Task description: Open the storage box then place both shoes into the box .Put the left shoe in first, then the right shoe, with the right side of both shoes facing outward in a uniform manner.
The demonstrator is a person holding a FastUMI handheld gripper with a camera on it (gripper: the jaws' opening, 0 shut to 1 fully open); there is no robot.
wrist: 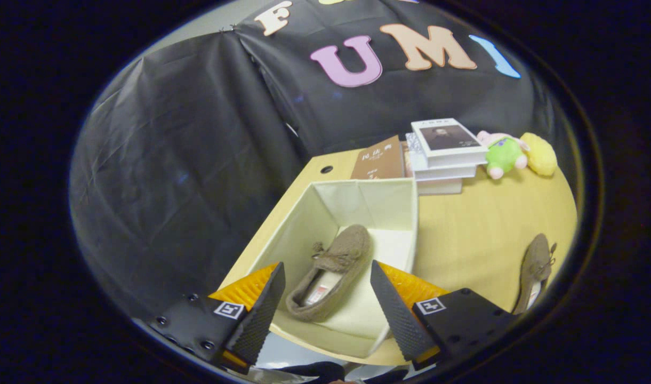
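So, reading from my left, my gripper [328, 298] hangs released over the open cream fabric storage box [304, 224], fingers spread wide and touching nothing, with one brown suede moccasin shoe [330, 272] already lying inside between them. I judge the job about half done, since the second brown moccasin [536, 269] waits on the pale wooden surface [474, 229] well to the right. Beyond the box sit stacked books [445, 154], plush toys [514, 153], and black cloth booth walls [197, 160].

box [394, 213]: near corner behind fingers [397, 309] | table shoe [536, 272]: heel cut off
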